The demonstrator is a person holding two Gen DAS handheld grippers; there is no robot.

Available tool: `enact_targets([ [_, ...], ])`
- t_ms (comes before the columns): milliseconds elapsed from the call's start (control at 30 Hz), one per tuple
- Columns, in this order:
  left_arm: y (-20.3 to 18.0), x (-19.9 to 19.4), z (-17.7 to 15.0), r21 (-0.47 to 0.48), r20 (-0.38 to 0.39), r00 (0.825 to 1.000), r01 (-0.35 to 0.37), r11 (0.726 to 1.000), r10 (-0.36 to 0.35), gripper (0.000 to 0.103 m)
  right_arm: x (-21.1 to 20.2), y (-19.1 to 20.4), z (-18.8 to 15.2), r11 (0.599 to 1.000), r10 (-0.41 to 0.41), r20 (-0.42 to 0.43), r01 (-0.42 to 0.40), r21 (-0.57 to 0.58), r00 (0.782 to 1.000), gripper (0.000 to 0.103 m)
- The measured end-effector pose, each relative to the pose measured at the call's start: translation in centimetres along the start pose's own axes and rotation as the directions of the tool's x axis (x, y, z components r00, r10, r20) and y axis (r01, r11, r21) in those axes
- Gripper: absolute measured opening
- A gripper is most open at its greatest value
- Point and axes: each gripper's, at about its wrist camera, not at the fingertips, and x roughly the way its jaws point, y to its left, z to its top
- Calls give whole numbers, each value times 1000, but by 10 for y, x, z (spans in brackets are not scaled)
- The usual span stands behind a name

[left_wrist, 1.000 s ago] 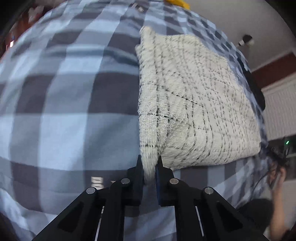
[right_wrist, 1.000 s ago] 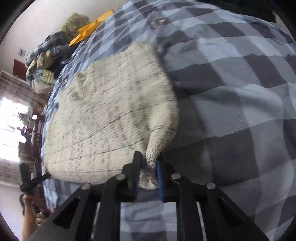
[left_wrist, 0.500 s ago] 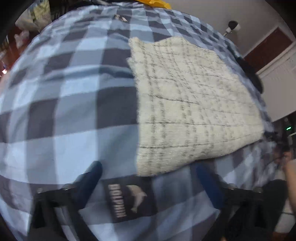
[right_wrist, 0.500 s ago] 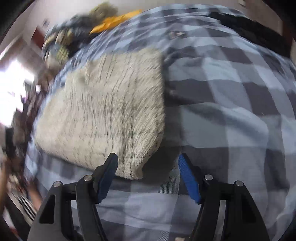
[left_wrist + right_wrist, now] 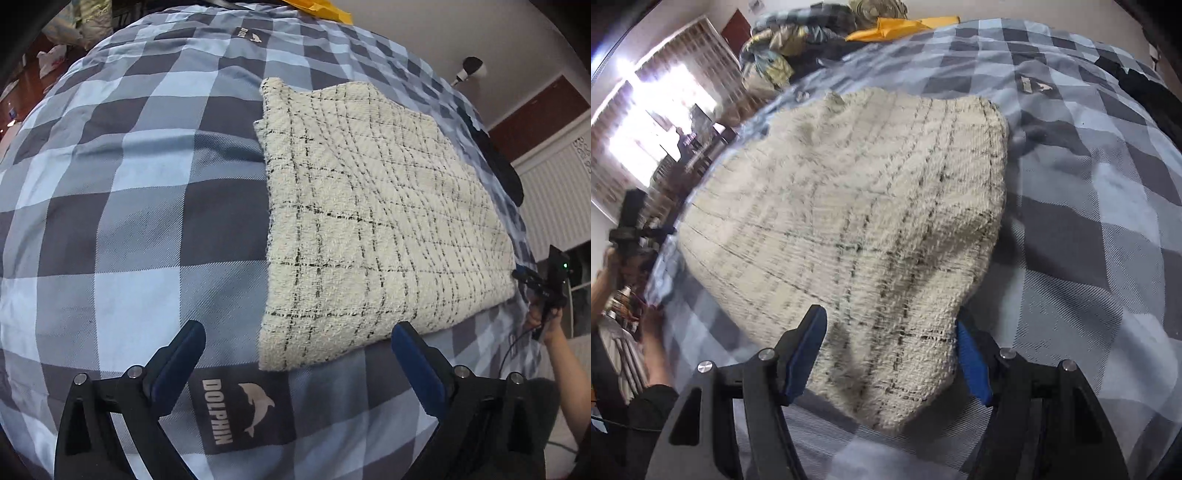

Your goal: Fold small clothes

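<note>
Where legible, "DOLPHIN" label [image 5: 236, 410] on checked bedspread [image 5: 129, 221].

Cream black-checked garment [image 5: 373, 221] on blue-grey checked bedspread [image 5: 129, 221]

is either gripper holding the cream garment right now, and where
Neither holds it. The left gripper and right gripper stand open over corners of the cream garment.

Probably a home bedroom: a checked bedspread [image 5: 140, 206], heaped laundry [image 5: 783, 51], a bright shuttered window [image 5: 661, 99].
</note>
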Motion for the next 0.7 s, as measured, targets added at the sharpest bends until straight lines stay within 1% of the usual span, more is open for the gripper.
enact_targets([
  [33,0,0,-1,3,-4,1000,-3,1000,3,102,-1,-5,-5,1000,-11,-9,11,18,1000,64],
  [67,-1,1,-1,6,-8,1000,-4,1000,4,102,-3,-12,-11,999,7,-19,-7,46,1000,64],
  [100,-1,1,-1,9,-10,1000,-1,1000,1,102,-3,-18,-17,995,58,-32,-56,78,998,64],
  [167,-4,0,-1,13,-9,1000,-1,1000,1,102,2,-21,-19,988,122,-61,-115,107,991,64],
  [267,-6,1,0,12,-8,1000,-7,1000,7,102,-1,-5,-16,991,114,-26,-112,73,993,64],
  [300,-6,1,-1,8,-8,1000,-8,1000,8,102,-2,0,-13,989,134,-10,-133,64,991,64],
  [333,-6,1,-2,6,-8,1000,-9,1000,10,102,-4,7,-9,984,172,6,-172,50,985,64],
  [400,-6,1,-3,9,-16,1000,-14,1000,14,102,-2,17,-3,971,237,-11,-237,25,971,64],
  [467,-6,2,-5,11,-22,1000,-22,1000,22,102,2,21,0,964,265,-46,-265,14,963,64],
  [500,-5,3,-5,10,-26,999,-22,1000,22,102,2,22,0,964,266,-65,-266,5,962,64],
  [533,-4,3,-5,10,-30,999,-22,1000,22,102,1,22,0,964,263,-87,-264,-9,961,59],
  [567,-4,4,-5,11,-33,999,-24,1000,24,102,-1,23,-1,967,246,-115,-252,-37,962,37],
  [633,-4,5,-6,16,-37,999,-29,999,30,102,-1,23,-3,974,174,-176,-196,-116,969,10],
  [700,-3,5,-5,19,-38,999,-32,999,33,102,-2,25,-7,972,140,-230,-178,-156,963,8],
])
